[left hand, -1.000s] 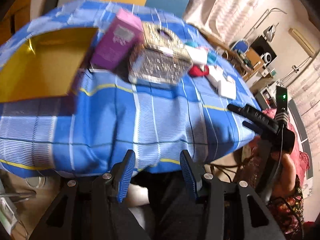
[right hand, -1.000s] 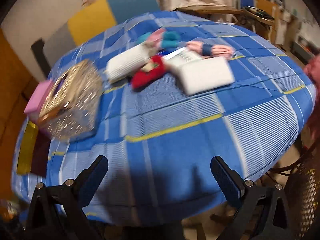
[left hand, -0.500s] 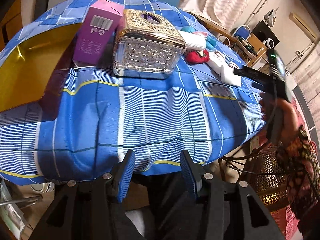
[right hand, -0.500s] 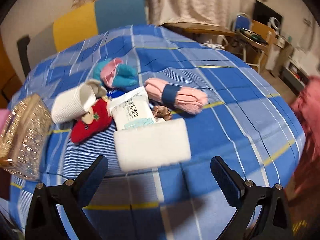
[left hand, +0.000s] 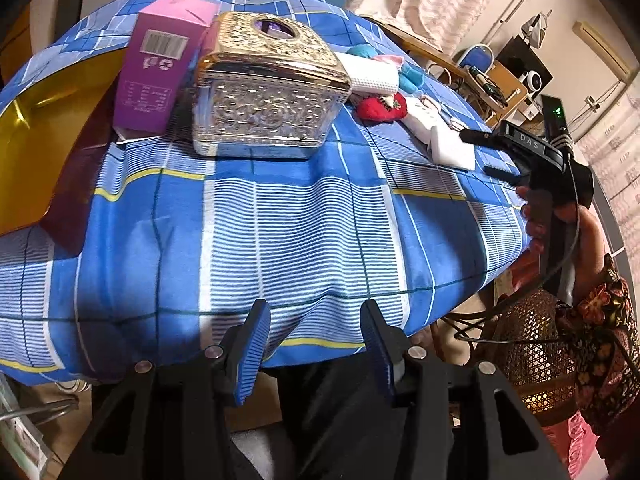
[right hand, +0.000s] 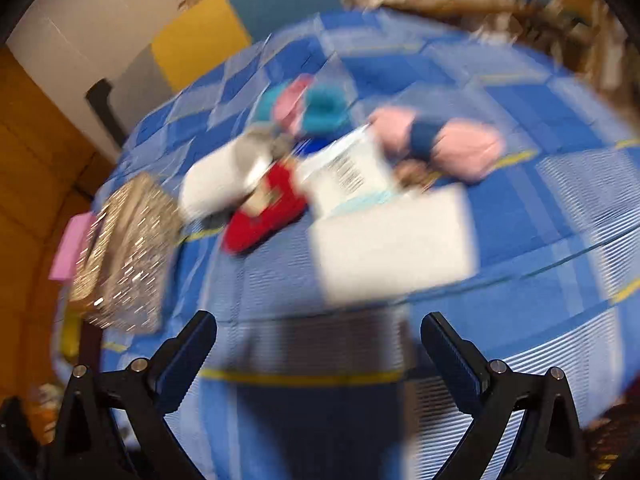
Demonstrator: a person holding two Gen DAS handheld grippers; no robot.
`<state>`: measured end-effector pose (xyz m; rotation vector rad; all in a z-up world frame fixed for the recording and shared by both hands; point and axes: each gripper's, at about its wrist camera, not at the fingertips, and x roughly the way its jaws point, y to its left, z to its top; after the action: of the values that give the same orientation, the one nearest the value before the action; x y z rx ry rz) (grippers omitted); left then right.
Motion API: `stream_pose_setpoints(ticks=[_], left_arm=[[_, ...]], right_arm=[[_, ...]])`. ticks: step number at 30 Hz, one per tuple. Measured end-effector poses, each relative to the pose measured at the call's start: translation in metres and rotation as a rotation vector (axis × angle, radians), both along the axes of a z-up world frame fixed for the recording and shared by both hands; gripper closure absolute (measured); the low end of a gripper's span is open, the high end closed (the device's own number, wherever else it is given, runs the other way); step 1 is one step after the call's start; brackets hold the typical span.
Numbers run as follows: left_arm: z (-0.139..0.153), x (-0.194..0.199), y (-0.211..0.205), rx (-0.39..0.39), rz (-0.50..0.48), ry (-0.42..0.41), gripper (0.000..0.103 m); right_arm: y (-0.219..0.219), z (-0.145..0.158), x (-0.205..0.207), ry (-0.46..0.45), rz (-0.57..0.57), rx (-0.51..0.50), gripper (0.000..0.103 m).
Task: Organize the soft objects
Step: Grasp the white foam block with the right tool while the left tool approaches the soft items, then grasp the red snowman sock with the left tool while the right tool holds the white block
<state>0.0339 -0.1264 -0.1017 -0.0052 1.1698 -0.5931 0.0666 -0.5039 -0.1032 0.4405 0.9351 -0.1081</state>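
On the far right part of the blue checked tablecloth (left hand: 320,216), a cluster of soft things is gathered: one white foam block (right hand: 394,246) nearest, one flat white packet (right hand: 348,174) with a barcode behind it, one red plush piece (right hand: 264,210), one white roll (right hand: 218,184), one pink roll with a blue band (right hand: 436,142), and one teal and pink bundle (right hand: 310,106) farthest back. All of these are judged light and yielding, so shape is likely to be lost under pressure; the foam block is best taken across its short sides, the rolls around their middles, and the smooth packet may slip. To the left, one embossed metal box (left hand: 268,92) and one purple carton (left hand: 160,68) are seen, both judged rigid. The right gripper (right hand: 320,346) is held wide open and empty just before the foam block, though that view is blurred. The left gripper (left hand: 314,340) is kept partly open near the table edge, with nothing between its fingers.
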Motion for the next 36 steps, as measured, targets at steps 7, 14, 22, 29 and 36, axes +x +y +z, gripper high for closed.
stream_pose_setpoints(ticks=[7, 14, 22, 29, 36], left_arm=[[0.003, 0.001, -0.024, 0.041, -0.054, -0.029, 0.055], [0.004, 0.008, -0.044, 0.049, -0.066, -0.034, 0.052], [0.016, 0.028, -0.104, 0.051, -0.14, -0.103, 0.052], [0.01, 0.08, -0.18, 0.164, -0.21, -0.217, 0.052], [-0.019, 0.14, -0.234, 0.3, -0.169, -0.247, 0.051]], right_arm=[[-0.009, -0.019, 0.032, 0.095, -0.021, -0.204, 0.0], [-0.009, -0.038, 0.042, 0.134, 0.035, -0.218, 0.005], [-0.056, -0.013, 0.011, 0.117, -0.118, -0.01, 0.006], [-0.071, -0.005, -0.005, 0.128, -0.169, -0.002, 0.006], [-0.069, -0.005, 0.0, 0.114, -0.188, 0.007, 0.006]])
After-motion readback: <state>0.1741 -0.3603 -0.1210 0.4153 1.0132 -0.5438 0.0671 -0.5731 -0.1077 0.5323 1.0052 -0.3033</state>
